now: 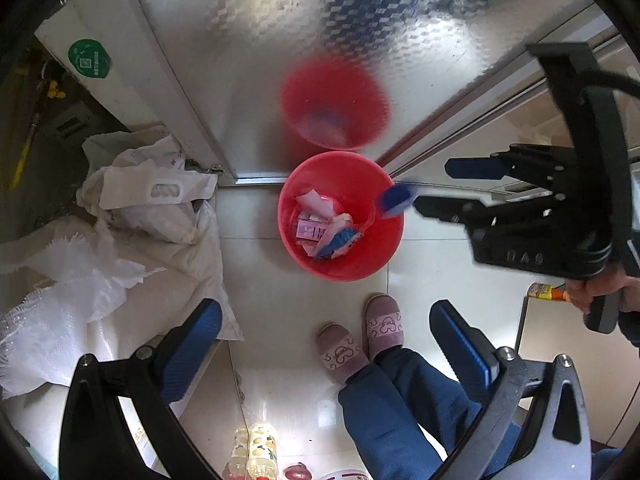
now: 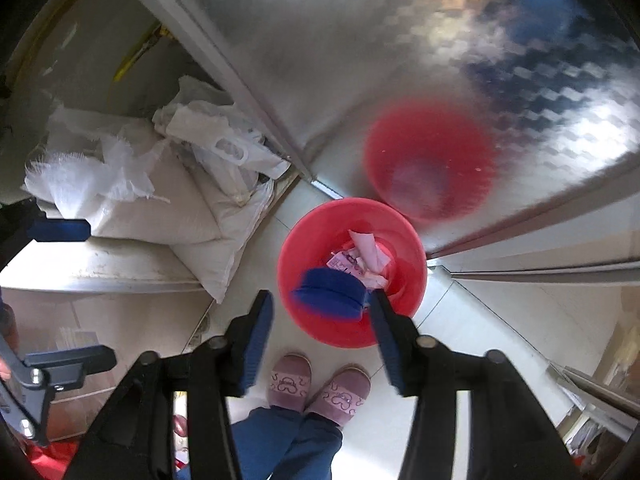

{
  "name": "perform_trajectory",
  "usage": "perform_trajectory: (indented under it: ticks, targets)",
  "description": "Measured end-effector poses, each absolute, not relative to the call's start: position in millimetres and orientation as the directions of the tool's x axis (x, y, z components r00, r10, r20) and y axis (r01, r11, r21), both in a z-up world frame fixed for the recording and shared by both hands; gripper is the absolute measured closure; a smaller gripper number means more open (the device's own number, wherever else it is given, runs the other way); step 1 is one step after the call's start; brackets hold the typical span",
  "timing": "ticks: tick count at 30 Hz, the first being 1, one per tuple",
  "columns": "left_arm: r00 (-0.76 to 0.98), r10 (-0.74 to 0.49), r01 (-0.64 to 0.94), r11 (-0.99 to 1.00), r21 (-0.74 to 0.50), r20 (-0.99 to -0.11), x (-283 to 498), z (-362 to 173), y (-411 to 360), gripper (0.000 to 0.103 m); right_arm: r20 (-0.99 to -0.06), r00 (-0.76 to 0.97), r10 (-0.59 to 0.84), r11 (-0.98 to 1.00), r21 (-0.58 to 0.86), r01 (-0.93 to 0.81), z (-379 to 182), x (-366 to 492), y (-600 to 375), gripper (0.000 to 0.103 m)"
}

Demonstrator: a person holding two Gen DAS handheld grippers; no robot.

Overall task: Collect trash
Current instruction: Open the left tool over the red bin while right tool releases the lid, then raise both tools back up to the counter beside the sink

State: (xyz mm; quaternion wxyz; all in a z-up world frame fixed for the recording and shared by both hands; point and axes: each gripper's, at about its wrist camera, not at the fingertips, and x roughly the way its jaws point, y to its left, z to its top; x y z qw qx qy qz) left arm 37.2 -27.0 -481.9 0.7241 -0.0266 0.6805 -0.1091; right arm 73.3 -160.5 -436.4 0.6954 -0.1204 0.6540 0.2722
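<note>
A red plastic bin (image 1: 341, 216) stands on the pale tiled floor against the foot of a patterned steel panel (image 1: 280, 20), in which the bin is mirrored as a blurred red shape. Crumpled wrappers and paper scraps (image 1: 320, 224) lie in the bottom of the bin. Over the bin's rim a blue-and-white item (image 2: 330, 294) is seen, motion-blurred; it appears to be dropping free, with the right gripper (image 2: 320, 344) directly above the bin and its fingers spread wide, nothing between them. The release is judged well placed: the item sits inside the rim's outline in the right wrist view, so the gripper is best kept centred over the bin and held apart until the item has settled. The left gripper (image 1: 326, 332) is held on the near side of the bin, above the wearer's purple slippers (image 1: 360, 336), fingers likewise wide and empty. To the left of the bin, white woven sacks (image 1: 100, 280) and a crumpled carrier bag (image 1: 152, 188) are piled; whether these count as trash cannot be told. The nature of the blue-and-white item cannot be made out through the blur, nor can the print on the wrappers be read. Bottles (image 1: 256, 456) near the slippers are cut off by the frame edge, and the space behind the sacks is in shadow.
</note>
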Motion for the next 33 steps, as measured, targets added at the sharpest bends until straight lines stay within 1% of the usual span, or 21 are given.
perform_trajectory:
  ticks: [1, 2, 3, 4, 6, 8, 10, 14, 16, 21, 26, 31, 33]
  targets:
    - [0.053, -0.193, 0.125, 0.975, -0.185, -0.98, 37.3, -480.7, -27.8, 0.0, -0.973, 0.0, 0.232, 0.821, 0.196, -0.536, -435.7, 73.4, -161.9, 0.033]
    - [0.055, -0.19, 0.129, 0.975, -0.182, -0.98, 37.4, -479.8, -28.2, 0.0, -0.971, 0.006, 0.237, 0.822, 0.198, -0.533, -435.3, 73.1, -162.8, 0.03]
    - [0.058, -0.186, 0.133, 0.975, -0.177, -0.981, 37.2, -479.3, -27.9, 0.0, -0.971, 0.011, 0.24, 0.825, 0.198, -0.529, -434.0, 72.6, -164.2, 0.024]
    - [0.061, -0.183, 0.134, 0.976, -0.173, -0.981, 37.1, -478.7, -28.2, 0.0, -0.97, 0.008, 0.243, 0.827, 0.203, -0.524, -434.0, 72.5, -164.8, 0.02]
    - [0.065, -0.178, 0.132, 0.977, -0.169, -0.982, 37.1, -477.1, -28.6, 0.0, -0.97, 0.0, 0.244, 0.83, 0.209, -0.518, -433.2, 71.8, -165.5, 0.02]
    - [0.069, -0.176, 0.125, 0.978, -0.166, -0.982, 38.2, -473.8, -28.6, 0.0, -0.971, 0.0, 0.241, 0.831, 0.206, -0.516, -430.6, 70.8, -166.8, 0.017]
    - [0.085, -0.167, 0.121, 0.98, -0.156, -0.982, 37.7, -468.7, -29.7, 0.0, -0.971, 0.006, 0.237, 0.833, 0.2, -0.517, -425.1, 69.8, -169.2, 0.01]
    - [0.111, -0.163, 0.126, 0.981, -0.148, -0.98, 35.6, -454.4, -35.8, 0.0, -0.97, 0.03, 0.24, 0.833, 0.19, -0.52, -407.6, 66.0, -175.0, 0.008]
    - [0.124, -0.158, 0.132, 0.981, -0.142, -0.98, 34.6, -445.3, -39.2, 0.0, -0.971, 0.048, 0.236, 0.828, 0.175, -0.533, -395.7, 62.3, -176.6, 0.002]
    - [0.155, -0.152, 0.137, 0.982, -0.131, -0.976, 30.4, -412.2, -48.7, 0.0, -0.968, 0.063, 0.244, 0.798, 0.163, -0.58, -362.8, 55.3, -180.8, 0.001]
    - [0.19, -0.155, 0.135, 0.982, -0.13, -0.97, 23.2, -373.6, -58.0, 0.0, -0.964, 0.088, 0.252, 0.794, 0.154, -0.588, -323.4, 52.9, -188.1, 0.001]
    - [0.201, -0.19, 0.105, 0.979, -0.172, -0.961, 16.0, -329.5, -62.4, 0.0, -0.968, 0.107, 0.225, 0.774, 0.111, -0.624, -284.5, 44.5, -191.4, 0.001]
    - [0.215, -0.181, 0.099, 0.982, -0.163, -0.96, 12.8, -309.5, -65.4, 0.0, -0.966, 0.121, 0.229, 0.767, 0.103, -0.633, -268.2, 40.7, -193.2, 0.001]
